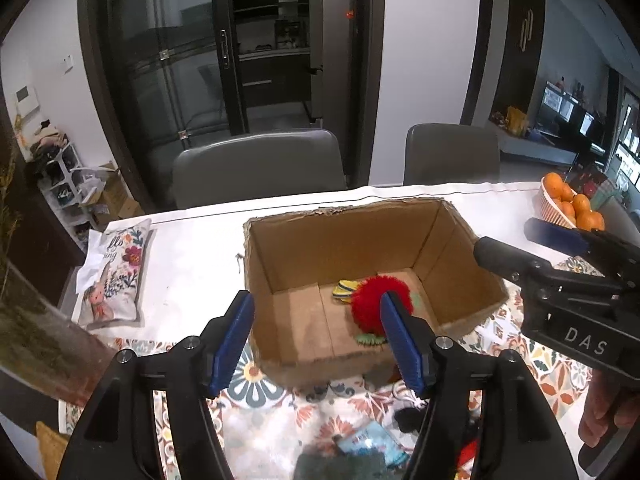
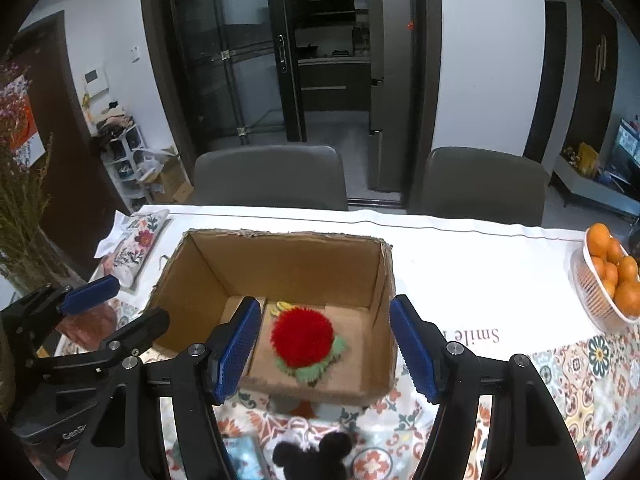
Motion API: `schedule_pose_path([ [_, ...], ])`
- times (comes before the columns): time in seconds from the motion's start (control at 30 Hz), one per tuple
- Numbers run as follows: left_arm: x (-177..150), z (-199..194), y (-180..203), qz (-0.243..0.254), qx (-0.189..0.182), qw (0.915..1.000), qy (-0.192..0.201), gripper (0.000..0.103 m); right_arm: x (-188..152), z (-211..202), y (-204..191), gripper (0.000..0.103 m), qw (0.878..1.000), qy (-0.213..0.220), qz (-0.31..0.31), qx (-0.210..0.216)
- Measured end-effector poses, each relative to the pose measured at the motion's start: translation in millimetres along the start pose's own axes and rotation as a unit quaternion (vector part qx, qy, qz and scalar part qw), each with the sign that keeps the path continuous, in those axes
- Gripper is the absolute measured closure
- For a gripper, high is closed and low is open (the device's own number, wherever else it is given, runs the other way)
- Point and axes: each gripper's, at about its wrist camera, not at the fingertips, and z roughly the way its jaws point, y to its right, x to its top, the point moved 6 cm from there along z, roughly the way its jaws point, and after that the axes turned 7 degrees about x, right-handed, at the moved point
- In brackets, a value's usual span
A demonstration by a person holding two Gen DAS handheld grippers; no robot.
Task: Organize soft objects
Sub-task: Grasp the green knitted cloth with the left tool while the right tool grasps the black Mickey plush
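Both grippers hang empty above the near side of the cardboard box [image 2: 276, 264], jaws spread wide on the left gripper [image 1: 318, 340] and the right gripper [image 2: 324, 346] alike, nothing between the pads. The red fuzzy toy [image 2: 302, 338] already lies on the box floor toward the near wall, with a small yellow striped piece [image 1: 344, 290] just beyond it. The loose soft things sit on the patterned cloth close under the grippers — a black plush [image 2: 310, 454] and a blue packet [image 2: 244, 456]. The main risk, as I judge it, is crowding: the two tools hang near each other, so a reach down for the plush could knock them together, or a finger could catch the box's near rim and shove it. The plush may also snag by its white loop (partly hidden, hard to read). The red toy is round, its green fringe at the near edge; no clear long axis shows.
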Motion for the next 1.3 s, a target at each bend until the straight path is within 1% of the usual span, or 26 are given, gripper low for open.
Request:
schedule_pose_path([
  [0.13,-7.9,-16.0,-3.1,-0.002,0.018,0.9998,-0.003,0.037,-7.7,-14.1,-4.5,0.035,1.000,-0.001,0.000,-0.002],
  [0.33,-25.5,-32.3,-3.6,-0.005,0.017,0.9997,-0.019,0.036,-23.2,-31.3,-8.4,0.035,1.000,-0.014,-0.002,-0.005],
  [0.43,-36.7,-37.3,-4.4,-0.001,0.018,0.9993,-0.034,0.036,-32.3,-37.0,-10.4,0.035,1.000,-0.025,-0.001,-0.006],
  [0.57,-53.4,-42.2,-4.1,-0.010,0.011,0.9983,-0.056,0.036,-46.4,-41.3,-12.0,0.035,0.999,-0.048,0.002,-0.006],
  [0.67,-67.2,-43.2,-4.3,-0.022,0.010,0.9969,-0.075,0.036,-56.5,-42.2,-14.3,0.035,0.998,-0.064,0.002,-0.002],
  [0.83,-88.2,-40.5,-6.3,-0.045,0.020,0.9935,-0.103,0.035,-74.3,-40.6,-15.6,0.035,0.996,-0.091,0.003,-0.001],
  [0.93,-101.6,-35.0,-7.4,-0.056,0.021,0.9906,-0.123,0.034,-88.1,-36.0,-16.7,0.035,0.994,-0.112,0.007,0.004],
  [1.07,-120.2,-24.3,-5.2,-0.071,0.007,0.9844,-0.160,0.034,-106.2,-25.7,-16.3,0.035,0.989,-0.145,0.016,0.008],
  [1.23,-139.3,-9.3,1.5,-0.090,-0.017,0.9742,-0.206,0.034,-126.8,-12.2,-12.5,0.035,0.983,-0.179,0.029,0.011],
  [1.3,-147.1,-2.6,3.9,-0.100,-0.028,0.9688,-0.225,0.034,-133.8,-6.6,-11.3,0.035,0.981,-0.193,0.034,0.014],
])
